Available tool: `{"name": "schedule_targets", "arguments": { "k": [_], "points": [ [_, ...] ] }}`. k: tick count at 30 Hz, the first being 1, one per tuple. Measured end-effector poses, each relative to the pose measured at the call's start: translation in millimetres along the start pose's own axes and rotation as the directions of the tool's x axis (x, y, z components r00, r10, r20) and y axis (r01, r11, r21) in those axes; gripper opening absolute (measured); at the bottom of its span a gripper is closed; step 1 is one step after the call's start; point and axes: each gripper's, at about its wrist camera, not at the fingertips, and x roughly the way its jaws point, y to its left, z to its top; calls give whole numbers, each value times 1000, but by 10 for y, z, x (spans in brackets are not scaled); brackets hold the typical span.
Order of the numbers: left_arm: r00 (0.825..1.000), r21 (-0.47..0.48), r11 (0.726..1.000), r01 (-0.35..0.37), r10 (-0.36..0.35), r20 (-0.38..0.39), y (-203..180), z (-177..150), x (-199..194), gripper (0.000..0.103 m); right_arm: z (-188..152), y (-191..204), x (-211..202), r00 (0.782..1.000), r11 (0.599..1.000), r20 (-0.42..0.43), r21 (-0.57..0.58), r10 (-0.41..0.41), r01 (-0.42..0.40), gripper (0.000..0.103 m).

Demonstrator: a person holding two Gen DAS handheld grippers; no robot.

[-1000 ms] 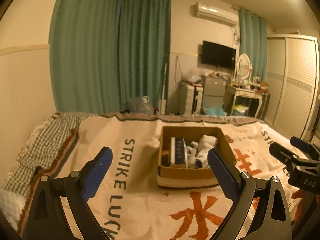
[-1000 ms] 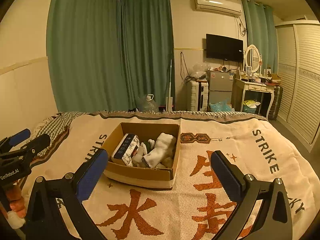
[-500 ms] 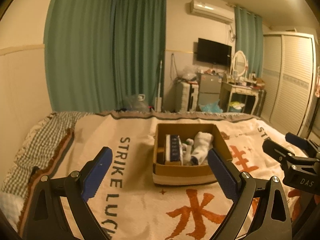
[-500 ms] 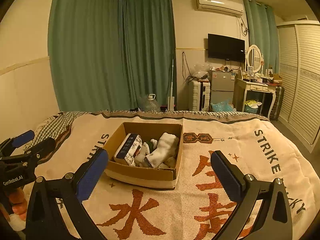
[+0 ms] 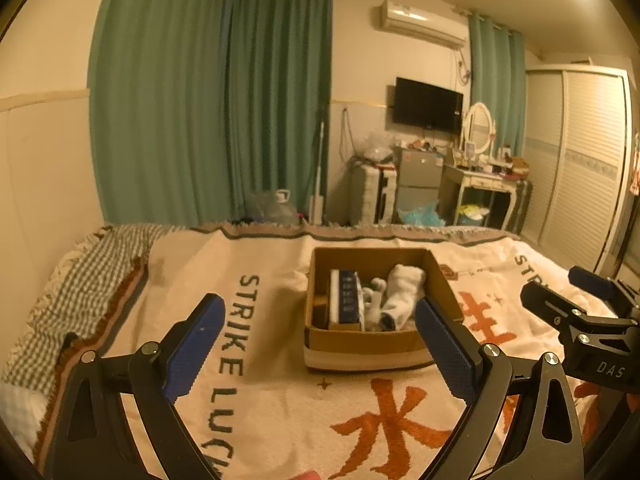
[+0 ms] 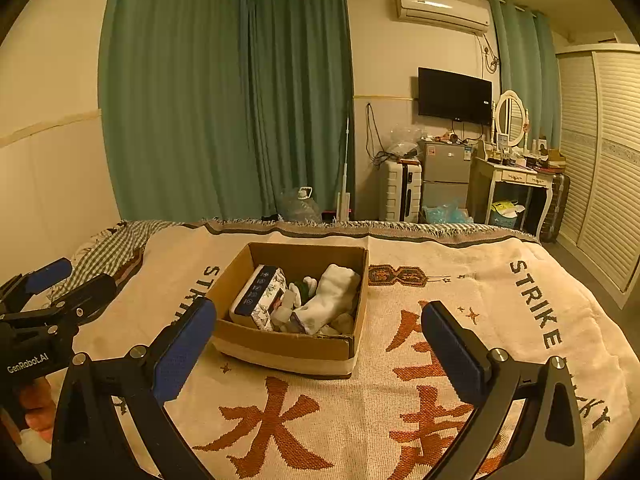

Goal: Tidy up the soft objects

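Though well beyond both tools [image 5: 320, 334] [image 6: 319, 332], box [image 5: 360, 344] centred.

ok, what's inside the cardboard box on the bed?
The cardboard box holds a blue-topped tissue pack on its left, white socks and small white-and-green pieces between. Whatever lies beneath them is covered.

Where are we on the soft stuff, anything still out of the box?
White socks and a tissue pack lie in the cardboard box on the blanket. Left gripper and right gripper hover, jaws open, holding nothing. No loose soft items show on the blanket.
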Motion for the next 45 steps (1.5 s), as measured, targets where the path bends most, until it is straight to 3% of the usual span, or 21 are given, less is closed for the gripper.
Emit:
{"name": "schedule_targets", "arguments": {
  "k": [45],
  "points": [
    [1000, -1, 1000, 2, -2, -3, 7, -23, 0, 97, -52, 15, 53, 1000, 1000, -20, -12, 3, -3, 103]
  ]
}}
